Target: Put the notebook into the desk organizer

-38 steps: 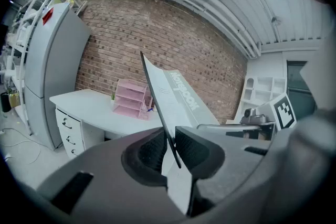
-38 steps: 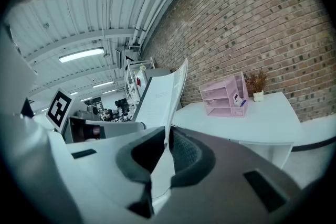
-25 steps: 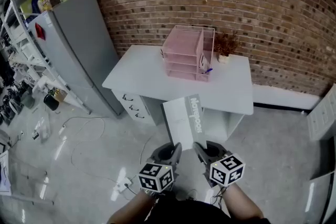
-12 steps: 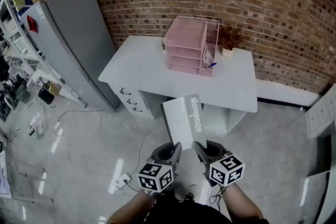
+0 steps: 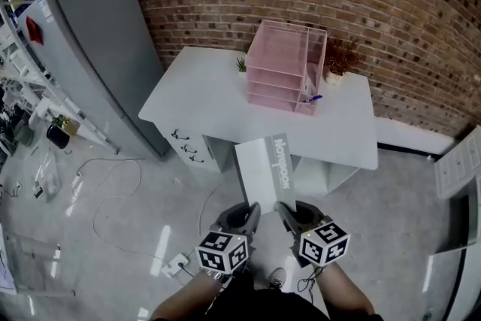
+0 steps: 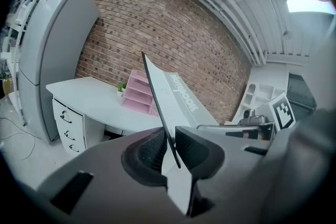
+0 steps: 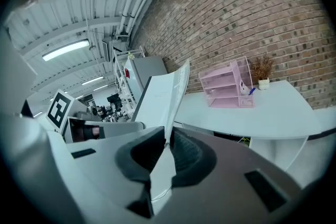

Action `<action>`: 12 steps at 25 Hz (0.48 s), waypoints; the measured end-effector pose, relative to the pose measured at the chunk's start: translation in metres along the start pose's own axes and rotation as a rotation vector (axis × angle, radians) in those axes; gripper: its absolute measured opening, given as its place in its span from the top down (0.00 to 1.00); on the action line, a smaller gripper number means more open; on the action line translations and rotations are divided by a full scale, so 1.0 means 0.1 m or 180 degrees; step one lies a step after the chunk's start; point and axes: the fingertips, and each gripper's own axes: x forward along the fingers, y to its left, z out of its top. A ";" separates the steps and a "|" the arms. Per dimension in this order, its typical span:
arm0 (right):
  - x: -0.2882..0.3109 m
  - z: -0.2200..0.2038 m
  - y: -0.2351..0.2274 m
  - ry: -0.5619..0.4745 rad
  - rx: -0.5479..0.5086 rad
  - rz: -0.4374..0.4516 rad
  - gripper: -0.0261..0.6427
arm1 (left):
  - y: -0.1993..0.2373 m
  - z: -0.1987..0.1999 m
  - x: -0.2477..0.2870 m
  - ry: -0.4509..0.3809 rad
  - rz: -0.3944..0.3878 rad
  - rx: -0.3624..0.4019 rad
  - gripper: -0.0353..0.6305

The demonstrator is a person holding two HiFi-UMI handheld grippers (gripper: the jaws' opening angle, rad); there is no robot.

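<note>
Both grippers hold a white notebook point(image 5: 267, 171) by its near edge, out in front of me above the floor. My left gripper point(image 5: 244, 214) is shut on its left corner, my right gripper point(image 5: 289, 213) on its right. In the left gripper view the notebook point(image 6: 170, 97) stands edge-on, clamped by the gripper point(image 6: 169, 147). The right gripper view shows the notebook point(image 7: 163, 94) pinched by that gripper point(image 7: 167, 152). The pink desk organizer point(image 5: 284, 68) stands at the back of the white desk point(image 5: 218, 98), well beyond the notebook.
A tall grey cabinet point(image 5: 98, 49) stands left of the desk. A small dried plant point(image 5: 342, 60) sits right of the organizer against the brick wall. Cables point(image 5: 113, 192) lie on the floor at left. White shelving point(image 5: 458, 169) stands at far right.
The desk and organizer have drifted right and slightly down in the head view. Both grippers keep the notebook in the same hold.
</note>
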 end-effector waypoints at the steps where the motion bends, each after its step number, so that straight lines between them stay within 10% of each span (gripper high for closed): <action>1: 0.09 0.03 0.02 0.0005 0.0001 -0.0003 0.91 | 0.08 0.04 0.00 0.0001 -0.0002 -0.0003 0.87; 12: 1.03 0.29 0.18 0.0005 0.0000 -0.0002 0.90 | 0.98 0.43 0.04 0.0007 -0.0002 0.0011 0.87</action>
